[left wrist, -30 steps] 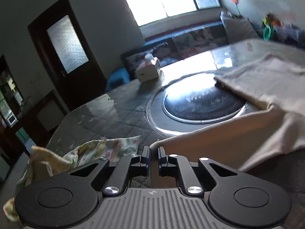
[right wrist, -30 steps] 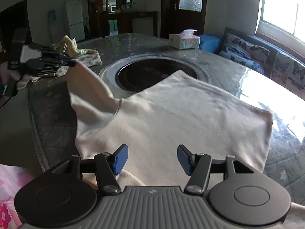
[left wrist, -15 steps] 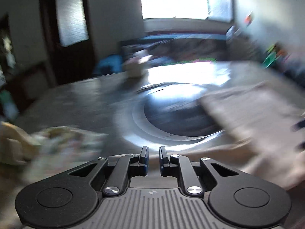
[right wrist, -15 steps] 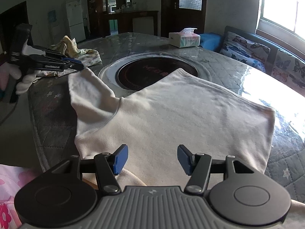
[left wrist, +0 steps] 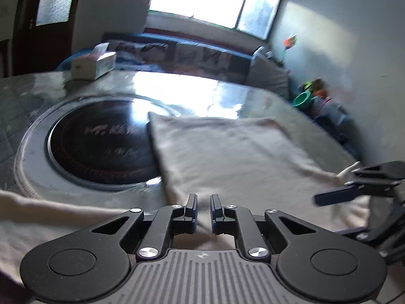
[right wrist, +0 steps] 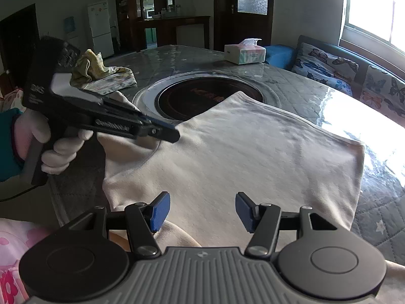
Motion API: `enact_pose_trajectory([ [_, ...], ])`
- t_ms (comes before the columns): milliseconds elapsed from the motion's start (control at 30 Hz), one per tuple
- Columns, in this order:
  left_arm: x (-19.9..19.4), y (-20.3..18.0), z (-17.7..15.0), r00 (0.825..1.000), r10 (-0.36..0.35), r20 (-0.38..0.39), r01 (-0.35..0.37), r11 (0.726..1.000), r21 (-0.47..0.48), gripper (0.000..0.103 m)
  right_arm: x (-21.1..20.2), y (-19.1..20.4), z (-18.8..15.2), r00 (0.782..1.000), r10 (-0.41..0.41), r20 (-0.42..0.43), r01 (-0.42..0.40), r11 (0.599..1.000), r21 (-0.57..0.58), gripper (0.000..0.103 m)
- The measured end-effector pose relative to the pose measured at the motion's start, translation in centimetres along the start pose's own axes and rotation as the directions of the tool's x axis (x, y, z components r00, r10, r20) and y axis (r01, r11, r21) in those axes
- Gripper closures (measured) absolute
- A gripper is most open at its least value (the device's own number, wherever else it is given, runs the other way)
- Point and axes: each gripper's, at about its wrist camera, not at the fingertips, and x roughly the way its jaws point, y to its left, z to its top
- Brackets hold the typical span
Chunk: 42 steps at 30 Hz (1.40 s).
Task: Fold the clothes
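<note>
- The cream shirt (right wrist: 240, 157) lies spread on the counter (right wrist: 298, 88), filling the centre of the right wrist view. Its far corner overlaps the round dark inset plate (right wrist: 202, 96).
- The left gripper (right wrist: 162, 130) enters from the left of the right wrist view, carried by a gloved hand (right wrist: 60, 149). Its jaws are clenched to a narrow slit on the sleeve (right wrist: 121, 141) of the shirt, which it holds up over the body panel near the collar.
- In the left wrist view the cloth runs under the fingers (left wrist: 191, 207); whether fabric sits in the slit cannot be told from that view.
- The right gripper (right wrist: 200, 211) hangs at the bottom centre of its view over the near hem. Its jaws stand apart and released, with no cloth pinched between the blue pads (right wrist: 159, 210).
- Key relation: the lifted sleeve lies to the upper left of the shirt body, and its long axis runs from the left edge in towards the centre. The fold travels along that line, across the chest.
- Judgement: the left hand is nearer and already holds the part to be laid down. The right hand is placed to pin the near edge.
- A crumpled floral cloth (right wrist: 101, 76) and a tissue box (right wrist: 244, 53) sit well apart, in the upper part of the frame.
</note>
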Motion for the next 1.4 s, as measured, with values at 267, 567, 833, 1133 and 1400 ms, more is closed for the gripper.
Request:
enact_pose_trajectory([
  [267,-0.4,0.1,0.4,1.0,-0.013,0.017,0.013,1.0,-0.025,0.091,0.0,-0.4,0.0,1.0,-0.002,0.009,0.002,1.0,0.01,0.045],
  [567,-3.7,2.7,0.5,0.993,0.07,0.094,-0.064,0.996,-0.066,0.091,-0.4,1.3,0.7,0.998,0.051,0.023,-0.05,0.998,-0.042,0.047],
  [833,-9.6,8.6,-1.1,0.878,0.462,0.128,-0.436,0.88,-0.19,0.088,1.5,5.4,2.6,0.979,0.205,-0.013,-0.205,0.966,-0.157,0.06],
  [1133,-9.2,12.1,-2.8,0.829,0.558,0.044,-0.538,0.816,-0.212,0.085,5.7,9.7,3.9,0.955,0.286,-0.081,-0.297,0.925,-0.236,0.076],
  [1400,-8.3,12.0,-3.1,0.822,0.567,0.054,-0.552,0.817,-0.164,0.097,7.0,10.5,3.6,0.964,0.251,-0.085,-0.265,0.933,-0.245,0.099],
])
